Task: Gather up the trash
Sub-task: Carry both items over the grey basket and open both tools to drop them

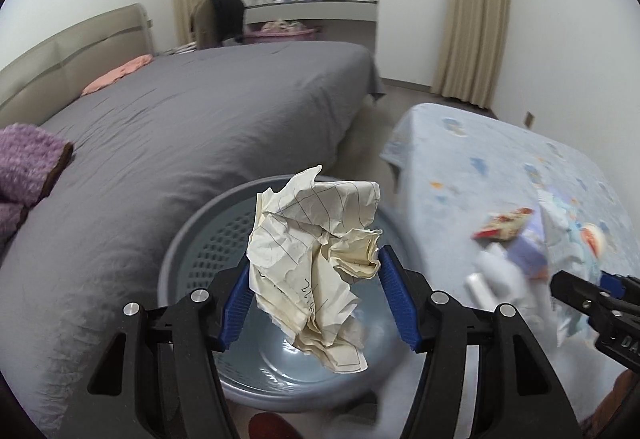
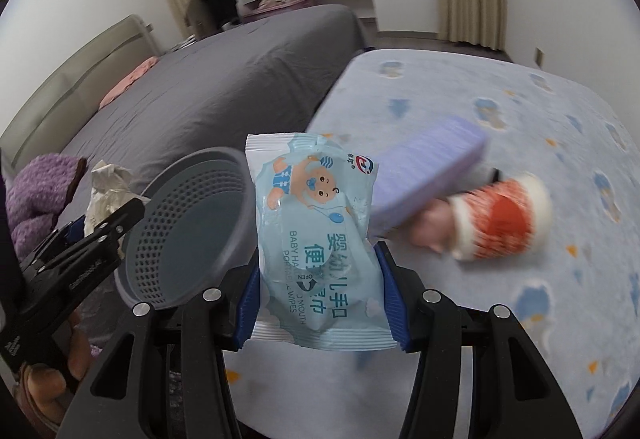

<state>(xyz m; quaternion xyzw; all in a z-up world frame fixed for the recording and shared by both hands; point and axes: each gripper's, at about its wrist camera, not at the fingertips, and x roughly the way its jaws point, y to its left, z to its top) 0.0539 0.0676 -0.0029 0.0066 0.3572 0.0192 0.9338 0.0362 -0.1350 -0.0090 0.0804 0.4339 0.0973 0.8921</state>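
My left gripper (image 1: 316,291) is shut on a crumpled sheet of lined paper (image 1: 320,263), held right above the open grey perforated bin (image 1: 208,239). In the right wrist view my right gripper (image 2: 320,303) is shut on a light-blue baby wipes packet (image 2: 316,239), just right of the bin (image 2: 184,231). The left gripper with its paper (image 2: 108,191) shows at that view's left edge. On the blue patterned cover lie a purple box (image 2: 428,167) and an orange-and-white paper cup (image 2: 500,223) on its side, both blurred.
A large bed with a grey sheet (image 1: 200,127) rises behind and left of the bin; a purple knitted cloth (image 1: 24,167) lies on its near corner. The blue patterned cover (image 2: 520,111) spreads to the right. A person's head (image 1: 220,19) shows beyond the bed.
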